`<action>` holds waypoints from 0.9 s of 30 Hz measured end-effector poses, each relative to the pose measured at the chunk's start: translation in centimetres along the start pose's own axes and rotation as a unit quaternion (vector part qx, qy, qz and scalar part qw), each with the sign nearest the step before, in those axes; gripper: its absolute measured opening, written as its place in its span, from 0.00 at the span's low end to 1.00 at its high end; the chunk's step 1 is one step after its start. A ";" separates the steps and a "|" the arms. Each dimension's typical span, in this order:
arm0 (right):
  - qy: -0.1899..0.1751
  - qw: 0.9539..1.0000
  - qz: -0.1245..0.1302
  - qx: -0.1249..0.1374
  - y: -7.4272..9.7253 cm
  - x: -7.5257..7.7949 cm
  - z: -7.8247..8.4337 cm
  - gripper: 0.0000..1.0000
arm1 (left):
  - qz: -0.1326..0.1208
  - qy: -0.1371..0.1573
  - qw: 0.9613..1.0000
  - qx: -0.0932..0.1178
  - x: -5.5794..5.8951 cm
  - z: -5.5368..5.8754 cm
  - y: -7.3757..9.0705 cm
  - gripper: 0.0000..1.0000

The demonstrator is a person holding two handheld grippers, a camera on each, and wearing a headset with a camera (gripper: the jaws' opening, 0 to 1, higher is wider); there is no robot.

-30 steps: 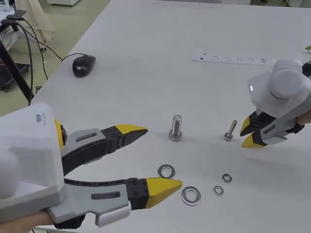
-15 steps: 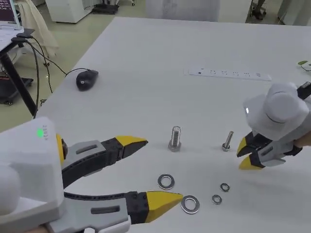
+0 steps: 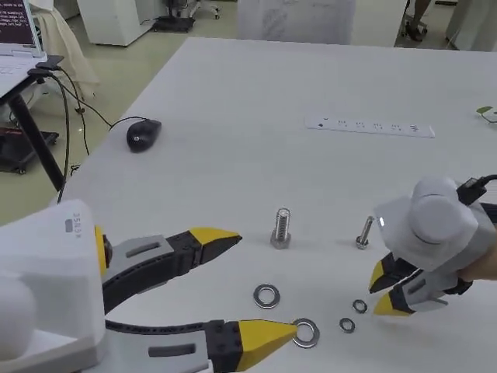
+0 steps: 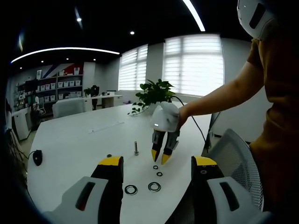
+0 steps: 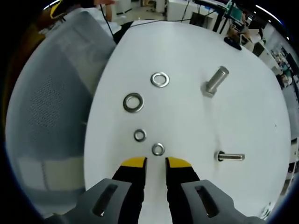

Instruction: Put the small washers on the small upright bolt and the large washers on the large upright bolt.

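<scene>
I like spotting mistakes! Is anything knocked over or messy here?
No, nothing stands out. The big bolt and small bolt stand upright, and the big washers and small washers lie flat on the table.

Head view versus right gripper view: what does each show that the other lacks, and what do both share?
Head view adds the left gripper, jaws wide open, a black mouse and a white power strip. Right gripper view adds a grey mesh chair back past the table edge. Both show the large bolt and small bolt, bare, two large washers, two small washers, and the right gripper, jaws slightly apart near a small washer.
</scene>
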State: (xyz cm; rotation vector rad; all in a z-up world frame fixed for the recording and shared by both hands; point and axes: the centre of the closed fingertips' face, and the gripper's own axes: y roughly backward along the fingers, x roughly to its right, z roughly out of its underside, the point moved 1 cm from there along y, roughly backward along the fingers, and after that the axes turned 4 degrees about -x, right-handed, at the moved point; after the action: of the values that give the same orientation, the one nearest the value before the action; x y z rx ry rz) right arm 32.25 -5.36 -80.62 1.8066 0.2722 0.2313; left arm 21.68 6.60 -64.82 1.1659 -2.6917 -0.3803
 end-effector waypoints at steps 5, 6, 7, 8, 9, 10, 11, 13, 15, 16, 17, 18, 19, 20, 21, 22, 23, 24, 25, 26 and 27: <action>0.004 1.000 -0.004 -0.002 -0.7 0.0 -0.3 0.17 | -0.004 0.000 1.000 0.001 -0.2 0.0 0.0 0.57; 0.002 1.000 -0.006 -0.001 -0.8 0.1 -0.5 0.17 | -0.005 0.001 1.000 0.002 -0.3 0.0 0.1 0.57; 0.003 1.000 -0.004 0.000 -0.9 0.2 -0.6 0.17 | -0.006 0.003 1.000 0.001 -0.3 0.1 0.1 0.57; 0.004 1.000 -0.003 0.001 -0.9 0.4 -0.7 0.17 | -0.008 0.002 1.000 0.000 -0.4 0.2 0.1 0.57; 0.003 1.000 -0.004 0.001 -1.0 0.5 -0.7 0.17 | -0.009 0.003 1.000 0.000 -0.5 0.3 0.2 0.57; 0.002 1.000 -0.007 0.000 -1.2 0.5 -0.8 0.17 | -0.010 0.004 1.000 -0.001 -0.5 0.3 0.2 0.57; 0.003 1.000 -0.008 -0.002 -1.3 0.5 -0.7 0.17 | -0.010 0.004 1.000 0.000 -0.5 0.3 0.2 0.57; 0.000 1.000 -0.015 -0.006 -1.6 0.4 -0.6 0.17 | -0.011 0.006 1.000 0.003 -0.6 0.3 0.1 0.57; 0.004 1.000 -0.014 -0.008 -1.6 0.6 -0.6 0.15 | -0.014 0.005 1.000 0.003 -0.7 0.3 0.1 0.57; 0.030 0.999 -0.008 -0.013 -1.6 0.9 -0.6 0.15 | -0.015 0.007 1.000 0.005 -0.8 0.3 0.1 0.57; 0.019 1.000 -0.011 -0.014 -1.6 0.7 -0.6 0.15 | -0.016 0.008 1.000 0.007 -0.9 0.2 0.1 0.57; 0.025 0.999 -0.011 -0.020 -1.7 0.7 -0.6 0.15 | -0.018 0.009 1.000 0.008 -1.0 0.2 0.1 0.57; 0.033 0.999 -0.010 -0.023 -1.7 0.7 -0.6 0.15 | -0.018 0.009 1.000 0.008 -1.0 0.3 0.1 0.57; 0.033 0.999 -0.009 -0.024 -1.7 0.6 -0.7 0.15 | -0.019 0.010 1.000 0.008 -1.1 0.3 0.1 0.57; 0.032 0.999 -0.009 -0.025 -1.7 0.7 -0.7 0.15 | -0.019 0.010 1.000 0.008 -1.1 0.3 0.1 0.57; 0.034 0.999 -0.008 -0.025 -1.7 0.6 -0.7 0.15 | -0.018 0.010 1.000 0.008 -1.1 0.3 0.0 0.57; 0.035 0.999 -0.007 -0.024 -1.7 0.6 -0.6 0.15 | -0.017 0.010 1.000 0.007 -1.0 0.4 0.0 0.57; 0.034 0.999 -0.006 -0.022 -1.7 0.6 -0.6 0.15 | -0.018 0.010 1.000 0.006 -1.1 0.4 0.0 0.57; 0.032 0.999 -0.005 -0.019 -1.7 0.6 -0.7 0.15 | -0.017 0.010 1.000 0.006 -1.1 0.5 -0.1 0.57; 0.032 0.999 -0.005 -0.017 -1.7 0.6 -0.6 0.15 | -0.017 0.010 1.000 0.006 -1.1 0.4 -0.1 0.57; 0.032 0.999 -0.004 -0.015 -1.7 0.6 -0.7 0.15 | -0.018 0.010 1.000 0.008 -1.1 0.4 -0.1 0.57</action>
State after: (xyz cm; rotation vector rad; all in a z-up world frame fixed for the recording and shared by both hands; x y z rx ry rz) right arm 32.49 -4.16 -82.07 1.7712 0.3189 0.2870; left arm 22.38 7.40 -65.28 1.2170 -2.6654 -0.3507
